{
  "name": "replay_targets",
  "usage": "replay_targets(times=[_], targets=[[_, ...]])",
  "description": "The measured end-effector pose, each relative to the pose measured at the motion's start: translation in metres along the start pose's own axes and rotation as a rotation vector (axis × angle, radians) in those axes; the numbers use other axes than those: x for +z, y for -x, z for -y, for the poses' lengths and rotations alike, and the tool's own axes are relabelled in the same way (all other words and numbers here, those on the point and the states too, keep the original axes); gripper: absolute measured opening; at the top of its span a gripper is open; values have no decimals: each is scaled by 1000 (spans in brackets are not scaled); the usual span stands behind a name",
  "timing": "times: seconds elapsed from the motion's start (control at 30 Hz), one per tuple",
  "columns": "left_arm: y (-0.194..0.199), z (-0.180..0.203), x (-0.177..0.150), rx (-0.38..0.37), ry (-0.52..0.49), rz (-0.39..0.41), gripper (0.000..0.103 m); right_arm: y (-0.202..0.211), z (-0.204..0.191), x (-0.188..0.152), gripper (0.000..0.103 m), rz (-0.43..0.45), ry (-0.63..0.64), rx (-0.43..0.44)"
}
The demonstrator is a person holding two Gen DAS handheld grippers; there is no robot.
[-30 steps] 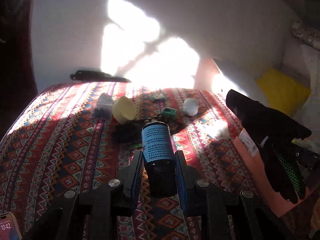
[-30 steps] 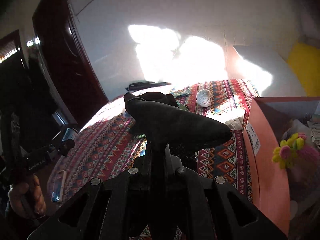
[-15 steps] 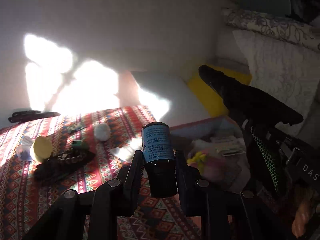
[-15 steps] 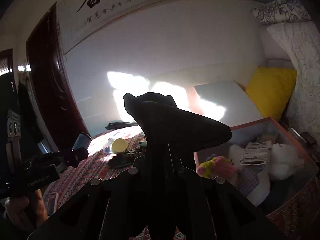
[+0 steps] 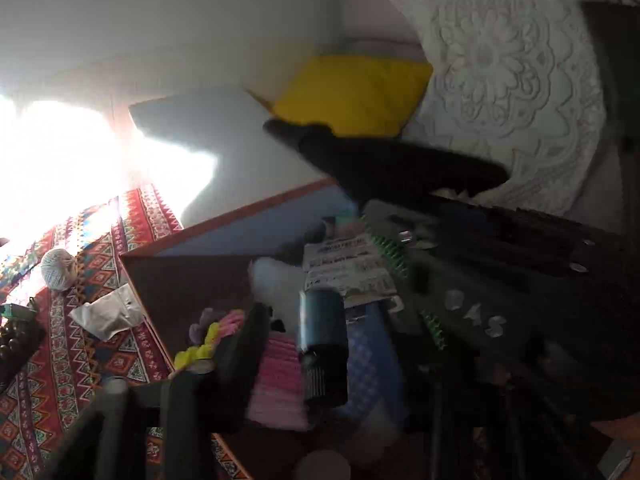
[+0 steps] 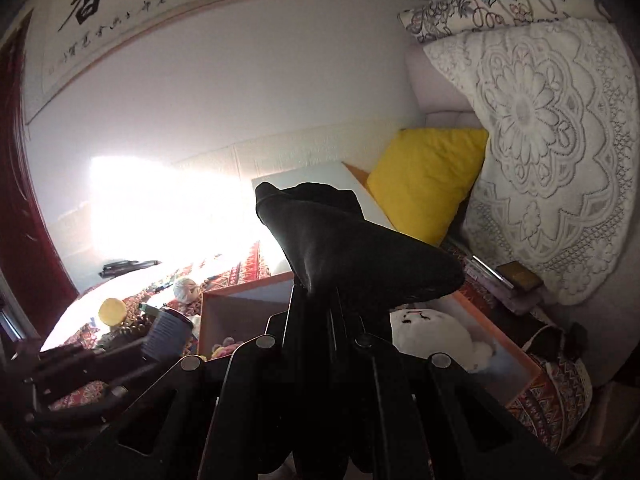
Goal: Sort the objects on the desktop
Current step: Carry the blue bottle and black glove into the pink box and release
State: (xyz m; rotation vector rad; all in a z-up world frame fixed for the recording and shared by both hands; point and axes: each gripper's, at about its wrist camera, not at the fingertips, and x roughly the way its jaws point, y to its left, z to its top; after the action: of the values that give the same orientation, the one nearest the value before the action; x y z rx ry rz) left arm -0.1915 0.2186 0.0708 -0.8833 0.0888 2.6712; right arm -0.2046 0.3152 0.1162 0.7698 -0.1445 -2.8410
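My left gripper is shut on a dark bottle with a blue label and holds it over the open orange storage box. The bottle also shows in the right wrist view. My right gripper is shut on a black glove and holds it above the same box. In the left wrist view the glove hangs over the box's far side. The box holds a pink and yellow knitted item, printed packets and a white plush toy.
A patterned red cloth covers the table to the left, with a ball of twine, a white pouch and a yellow round object. A yellow cushion and a lace pillow lie behind the box.
Both grippers have swung right from the table to above the orange box, each still holding its object. The left wrist view is blurred by motion.
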Motion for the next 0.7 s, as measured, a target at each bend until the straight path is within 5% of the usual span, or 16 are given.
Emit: replay_targets(times=[0.1,0.13,0.7], targets=[[1,3,-6,61,-39,27,84,-39,3,-7,64,-90,18,-18],[3,2,-7,58,-37,33,88,-49,6,-9,70,-113,11,-31],[68,-54,-37,117,79,88,94,16,-28,-10,82,42,102,-187]])
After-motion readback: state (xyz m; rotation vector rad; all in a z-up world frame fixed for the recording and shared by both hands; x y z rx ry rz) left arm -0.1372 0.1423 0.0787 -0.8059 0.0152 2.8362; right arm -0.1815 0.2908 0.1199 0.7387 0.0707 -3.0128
